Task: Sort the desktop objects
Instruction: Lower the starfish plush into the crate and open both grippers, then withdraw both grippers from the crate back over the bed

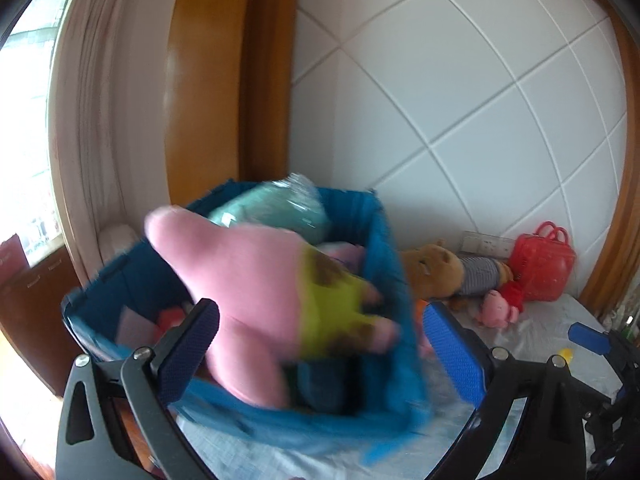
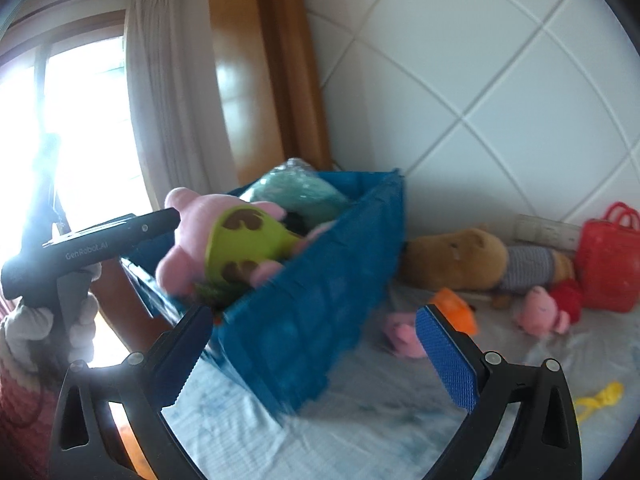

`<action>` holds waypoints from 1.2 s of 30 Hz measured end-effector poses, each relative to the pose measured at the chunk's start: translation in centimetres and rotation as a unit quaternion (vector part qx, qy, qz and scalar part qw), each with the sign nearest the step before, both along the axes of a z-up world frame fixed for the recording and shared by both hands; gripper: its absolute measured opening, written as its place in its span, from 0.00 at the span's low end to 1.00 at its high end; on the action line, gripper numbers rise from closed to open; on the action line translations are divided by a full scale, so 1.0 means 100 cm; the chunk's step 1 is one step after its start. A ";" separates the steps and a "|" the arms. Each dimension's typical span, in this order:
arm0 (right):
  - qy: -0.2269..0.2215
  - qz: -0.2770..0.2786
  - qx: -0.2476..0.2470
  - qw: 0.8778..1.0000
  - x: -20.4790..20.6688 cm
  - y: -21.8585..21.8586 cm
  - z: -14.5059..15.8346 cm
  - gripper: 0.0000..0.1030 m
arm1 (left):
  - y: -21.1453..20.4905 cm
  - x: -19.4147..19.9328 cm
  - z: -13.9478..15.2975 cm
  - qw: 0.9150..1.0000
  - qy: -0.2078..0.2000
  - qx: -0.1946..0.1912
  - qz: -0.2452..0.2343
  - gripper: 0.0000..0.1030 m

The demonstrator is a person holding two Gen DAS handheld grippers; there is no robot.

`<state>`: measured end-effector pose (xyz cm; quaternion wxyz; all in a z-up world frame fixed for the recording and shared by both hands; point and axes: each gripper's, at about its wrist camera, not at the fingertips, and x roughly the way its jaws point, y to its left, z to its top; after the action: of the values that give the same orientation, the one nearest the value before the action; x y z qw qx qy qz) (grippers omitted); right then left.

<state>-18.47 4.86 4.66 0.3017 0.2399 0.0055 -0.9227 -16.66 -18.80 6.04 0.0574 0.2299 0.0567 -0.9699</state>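
A pink star plush point(image 1: 256, 280) lies over the blue bin point(image 1: 384, 248), atop a teal packet point(image 1: 276, 210). Left tongs point(image 1: 320, 344) and right tongs point(image 2: 316, 356) both gape, empty.

A bin point(image 2: 320, 280) stood on the covered table point(image 2: 360, 432) at the left, against the far wall. In it lay a star-shaped plush point(image 2: 224, 240), a wrapped bundle point(image 2: 296, 188) behind it. Right of the bin — a bear plush point(image 2: 460, 260), a small pig plush point(image 2: 540, 312) nearer, and a basket point(image 2: 610, 264) at the far right.
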 end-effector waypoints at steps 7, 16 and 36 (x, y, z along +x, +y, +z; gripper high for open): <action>0.016 -0.052 0.048 0.997 0.053 0.093 -0.003 1.00 | 0.107 0.037 -0.022 1.000 -0.027 0.005 -0.008 1.00; -0.015 -0.135 0.057 0.989 0.099 0.172 -0.010 1.00 | 0.193 0.077 -0.033 0.998 -0.052 -0.005 -0.044 1.00; 0.011 -0.216 0.097 0.972 0.165 0.157 -0.017 0.99 | 0.196 0.131 -0.056 0.994 -0.084 -0.026 -0.060 1.00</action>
<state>-1.98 20.58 2.93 0.0709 0.2532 0.0462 -0.9637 -3.52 0.85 0.47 0.0092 0.3125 0.0128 -0.9498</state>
